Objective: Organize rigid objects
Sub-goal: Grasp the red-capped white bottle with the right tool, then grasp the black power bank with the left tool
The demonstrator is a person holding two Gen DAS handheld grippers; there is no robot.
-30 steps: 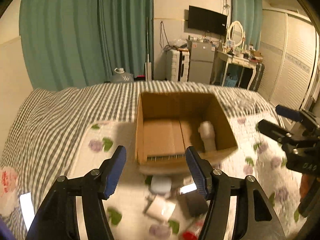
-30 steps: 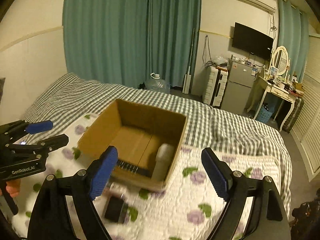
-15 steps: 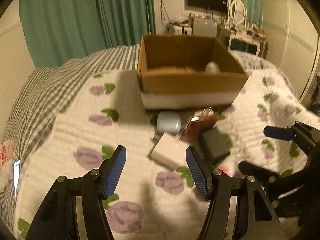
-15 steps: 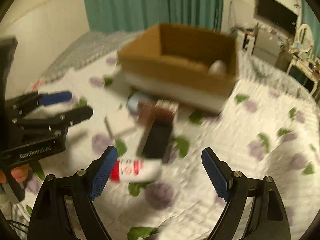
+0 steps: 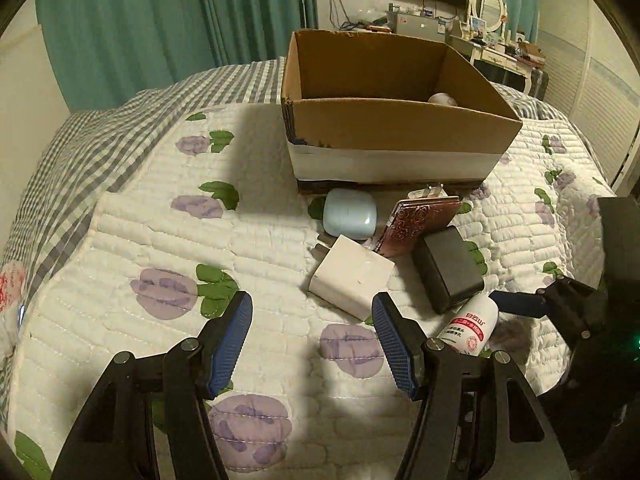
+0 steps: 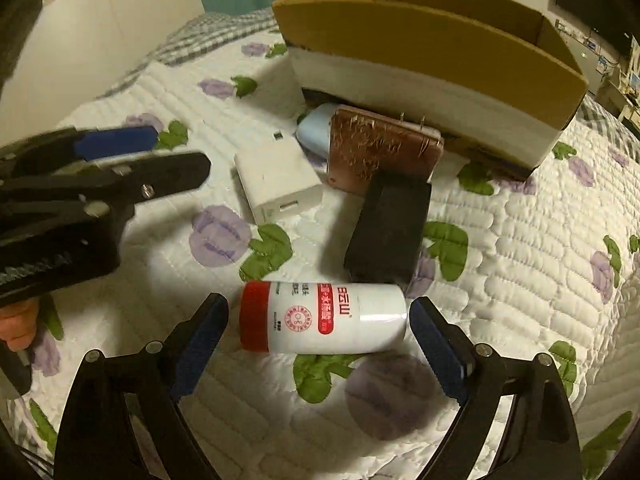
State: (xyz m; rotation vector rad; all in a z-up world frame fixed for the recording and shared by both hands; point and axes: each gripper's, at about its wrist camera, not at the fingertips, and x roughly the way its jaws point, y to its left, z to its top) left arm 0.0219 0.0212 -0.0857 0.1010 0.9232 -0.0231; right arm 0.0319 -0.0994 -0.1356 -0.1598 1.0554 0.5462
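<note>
A white bottle with a red cap (image 6: 324,318) lies on its side on the quilt, between the open fingers of my right gripper (image 6: 318,336); it also shows in the left wrist view (image 5: 470,330). Behind it lie a black block (image 6: 388,228), a white charger (image 6: 276,182), a rose-patterned case (image 6: 380,148) and a pale blue case (image 5: 349,213). My left gripper (image 5: 312,340) is open and empty, just short of the white charger (image 5: 350,276). An open cardboard box (image 5: 384,120) stands behind the pile, with a white object (image 5: 442,99) inside.
The floral quilt (image 5: 168,240) covers a grey checked bed (image 5: 52,160). Green curtains (image 5: 160,20) hang behind. A TV, dresser and wardrobe stand at the far right. My right gripper shows at the right edge of the left wrist view (image 5: 520,304).
Both grippers have dropped from above the box down to the pile in front of it. The right gripper's fingers now straddle the white bottle.
</note>
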